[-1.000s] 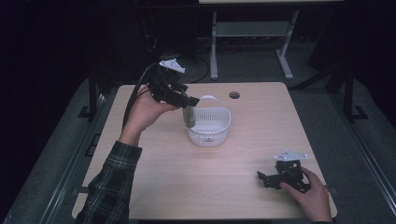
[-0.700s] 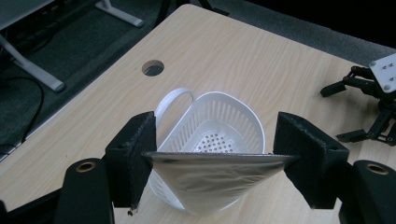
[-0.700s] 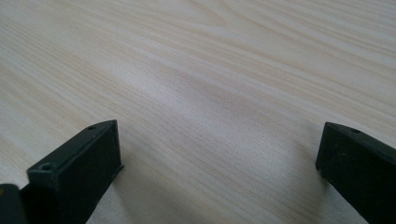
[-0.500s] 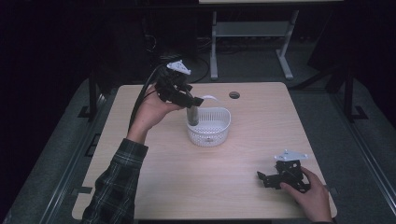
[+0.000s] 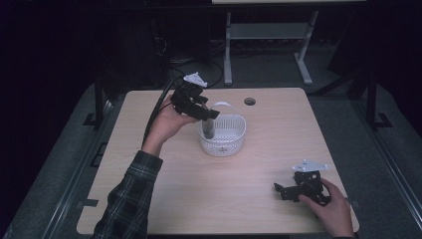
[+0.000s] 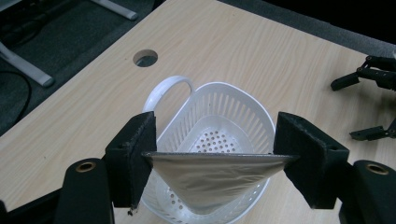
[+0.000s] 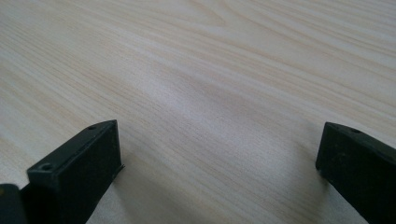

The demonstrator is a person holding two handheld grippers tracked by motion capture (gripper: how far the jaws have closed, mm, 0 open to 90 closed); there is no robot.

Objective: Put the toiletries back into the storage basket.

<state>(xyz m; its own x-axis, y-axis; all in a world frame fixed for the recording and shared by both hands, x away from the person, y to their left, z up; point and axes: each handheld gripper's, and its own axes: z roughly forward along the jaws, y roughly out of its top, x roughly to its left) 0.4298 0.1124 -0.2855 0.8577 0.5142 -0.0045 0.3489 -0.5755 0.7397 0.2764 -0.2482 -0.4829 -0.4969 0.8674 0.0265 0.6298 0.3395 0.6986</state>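
Left gripper (image 5: pixel 211 115) is clamped on a grey foil pouch (image 6: pixel 212 179), held over the white basket (image 5: pixel 234 142) at table centre. For a clean drop, the pouch should be lowered inside the rim before the jaws are released. Right gripper (image 5: pixel 278 189) is rested agape on the table (image 5: pixel 149 199), nothing held. No legible writing is seen.

basket (image 5: pixel 222 134) mid-table (image 5: pixel 149 199), hole (image 5: pixel 250 101) behind it

We find no legible text, label, brand, number or sign on any item in view.
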